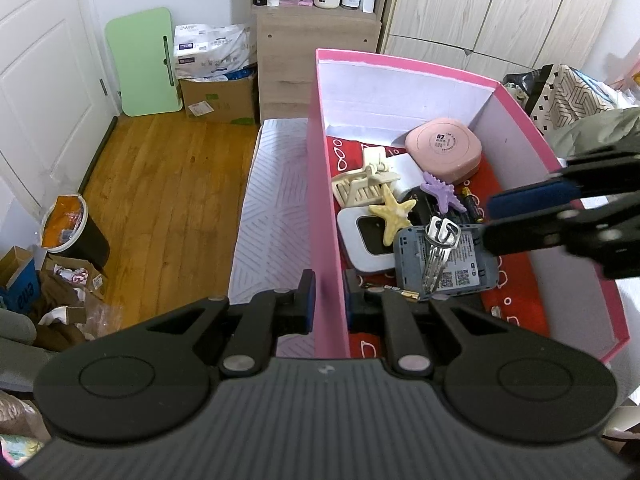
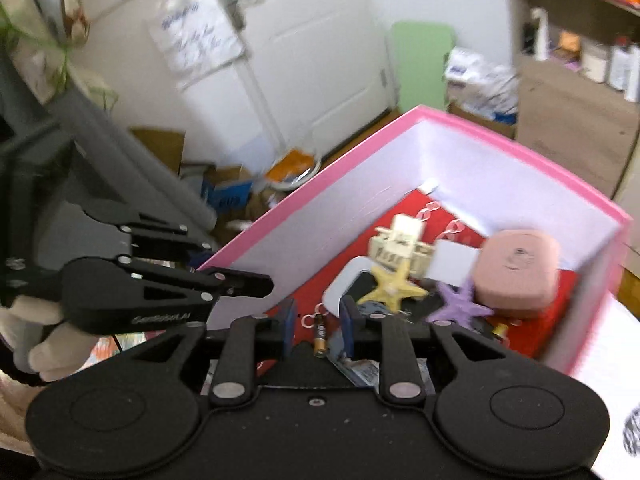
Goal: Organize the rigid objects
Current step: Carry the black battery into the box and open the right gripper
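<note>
Left gripper (image 1: 329, 300) pinches the pink box (image 1: 320, 200) wall, one pad each side, steadying it. Right gripper (image 2: 316, 320) hangs inside the box w/ jaws partly spread, nothing pinched. Battery (image 2: 320, 338) lies on the box floor btwn its pads, long axis running 12–6. Keys (image 1: 438, 252) rest on a grey device at 3 o'clock. Right hand's nearer, I reckon.

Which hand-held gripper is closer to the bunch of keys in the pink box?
Right hand-held gripper, just beside the keys. The left hand-held gripper clamps the pink box wall, farther off.
</note>
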The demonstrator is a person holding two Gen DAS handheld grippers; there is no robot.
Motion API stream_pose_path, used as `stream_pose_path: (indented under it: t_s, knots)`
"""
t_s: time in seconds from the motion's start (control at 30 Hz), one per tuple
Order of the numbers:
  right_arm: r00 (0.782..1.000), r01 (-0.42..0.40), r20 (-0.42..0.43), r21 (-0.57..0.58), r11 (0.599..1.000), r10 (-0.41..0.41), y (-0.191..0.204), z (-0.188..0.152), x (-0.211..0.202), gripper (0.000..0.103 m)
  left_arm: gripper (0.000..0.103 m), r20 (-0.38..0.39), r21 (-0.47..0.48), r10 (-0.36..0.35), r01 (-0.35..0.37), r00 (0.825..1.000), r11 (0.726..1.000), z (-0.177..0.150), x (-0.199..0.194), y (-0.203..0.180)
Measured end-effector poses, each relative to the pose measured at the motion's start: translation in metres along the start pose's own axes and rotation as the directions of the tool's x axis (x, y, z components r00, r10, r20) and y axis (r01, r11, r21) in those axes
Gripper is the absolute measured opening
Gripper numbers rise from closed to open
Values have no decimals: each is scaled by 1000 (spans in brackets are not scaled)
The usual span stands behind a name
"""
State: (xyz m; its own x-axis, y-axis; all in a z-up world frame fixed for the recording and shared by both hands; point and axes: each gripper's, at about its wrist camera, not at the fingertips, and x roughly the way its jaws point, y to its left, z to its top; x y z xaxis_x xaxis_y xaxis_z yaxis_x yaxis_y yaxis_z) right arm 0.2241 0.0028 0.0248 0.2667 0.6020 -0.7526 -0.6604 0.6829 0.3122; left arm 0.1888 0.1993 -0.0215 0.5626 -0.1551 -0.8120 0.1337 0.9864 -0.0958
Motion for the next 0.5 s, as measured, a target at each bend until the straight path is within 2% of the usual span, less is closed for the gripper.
stream_pose_path:
  t_s: [0.23, 0.5]
  knots:
    - [993, 53, 101, 57, 997, -58, -7, -27, -35, 37, 13, 3, -4, 12, -12, 1000, 1000, -1, 0, -2]
    - [980, 109, 162, 70, 992, -119, -12, -41, -48, 41, 13, 16, -2, 35, -35, 999, 999, -3, -11, -12]
